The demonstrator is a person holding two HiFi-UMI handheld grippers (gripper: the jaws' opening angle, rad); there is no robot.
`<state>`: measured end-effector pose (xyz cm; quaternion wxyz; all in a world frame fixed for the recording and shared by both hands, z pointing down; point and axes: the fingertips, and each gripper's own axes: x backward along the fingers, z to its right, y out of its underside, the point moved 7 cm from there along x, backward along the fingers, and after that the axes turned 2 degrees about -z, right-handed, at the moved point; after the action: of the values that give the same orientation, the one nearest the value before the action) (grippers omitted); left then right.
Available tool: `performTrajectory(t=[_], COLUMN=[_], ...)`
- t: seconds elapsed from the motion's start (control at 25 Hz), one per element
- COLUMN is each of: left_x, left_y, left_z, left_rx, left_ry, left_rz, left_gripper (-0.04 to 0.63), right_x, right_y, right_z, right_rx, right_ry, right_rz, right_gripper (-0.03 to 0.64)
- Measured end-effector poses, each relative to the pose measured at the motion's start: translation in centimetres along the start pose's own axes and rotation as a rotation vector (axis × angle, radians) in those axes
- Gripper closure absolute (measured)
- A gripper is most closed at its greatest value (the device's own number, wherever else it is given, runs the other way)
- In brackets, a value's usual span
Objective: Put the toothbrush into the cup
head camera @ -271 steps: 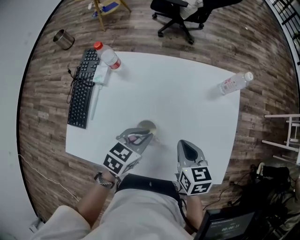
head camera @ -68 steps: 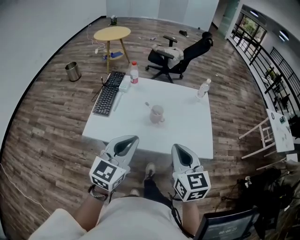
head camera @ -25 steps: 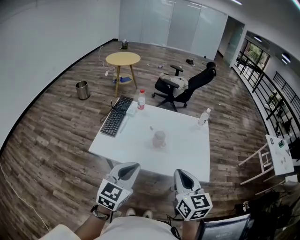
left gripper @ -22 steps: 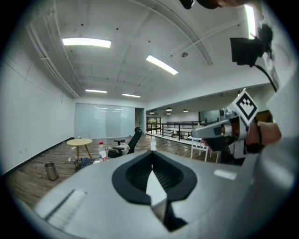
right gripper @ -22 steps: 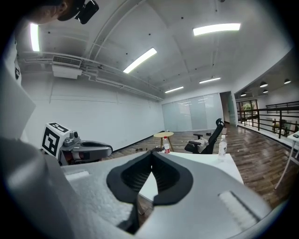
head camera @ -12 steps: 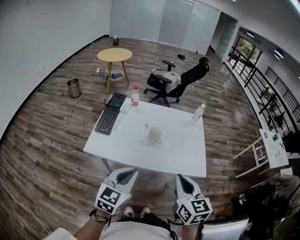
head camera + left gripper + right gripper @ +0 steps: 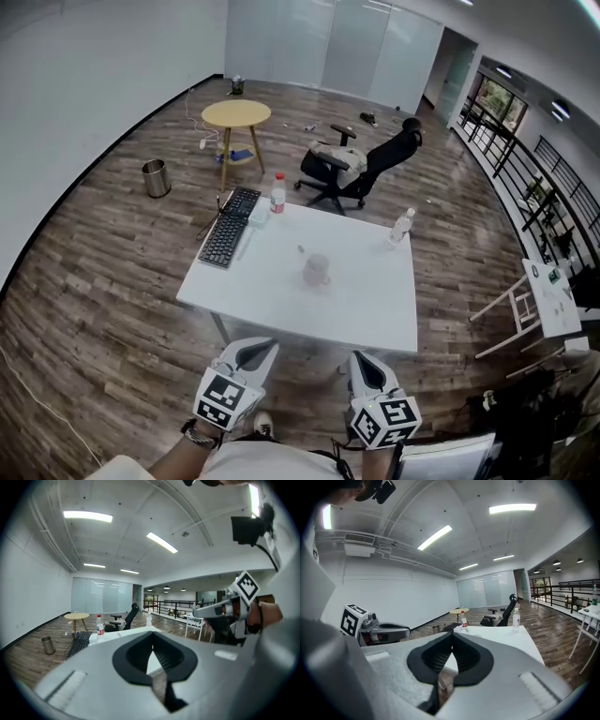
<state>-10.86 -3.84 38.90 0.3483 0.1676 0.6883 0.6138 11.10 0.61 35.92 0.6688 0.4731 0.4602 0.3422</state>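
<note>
both tongs are closed on nothing: left gripper [image 7: 261, 346], right gripper [image 7: 362, 360]. well ahead, between the 2, the cup [image 7: 317, 271] stands on the table [image 7: 375, 314]; the toothbrush [image 7: 302, 250] leans out, tip up-left, away.

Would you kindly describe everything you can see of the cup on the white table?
The cup is small, pale and faintly pinkish; its material cannot be told from here. It stands upright near the middle of the white table, apart from the keyboard. A thin stick, probably the toothbrush, seems to slant out of it.
</note>
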Motion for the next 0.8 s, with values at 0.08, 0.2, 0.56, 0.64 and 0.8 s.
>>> performTrajectory(t=[0.08, 0.2, 0.56, 0.64, 0.8], left_x=[0.5, 1.3, 2.7, 3.1, 4.3], left_y=[-0.1, 0.0, 0.4, 0.7, 0.9], left_z=[0.1, 0.5, 4.5, 5.5, 7.5], left_rx=[0.006, 0.013, 0.033, 0.036, 0.027], left_ry=[-0.014, -0.025, -0.01, -0.014, -0.026], left_rz=[0.002, 0.001, 0.023, 0.022, 0.033], left_gripper=[0.588, 0.588, 0.588, 0.588, 0.588], right_x=[0.2, 0.9, 5.2, 6.1, 8.3], right_y=[0.1, 0.2, 2.1, 2.3, 2.9], right_z=[-0.2, -0.9, -0.4, -0.6, -0.7], right_rx=[0.001, 0.009, 0.001, 0.012, 0.019], right_ry=[-0.01, -0.032, -0.013, -0.02, -0.024], right_rz=[-0.001, -0.009, -0.023, -0.014, 0.003], right_gripper=[0.615, 0.615, 0.615, 0.615, 0.615])
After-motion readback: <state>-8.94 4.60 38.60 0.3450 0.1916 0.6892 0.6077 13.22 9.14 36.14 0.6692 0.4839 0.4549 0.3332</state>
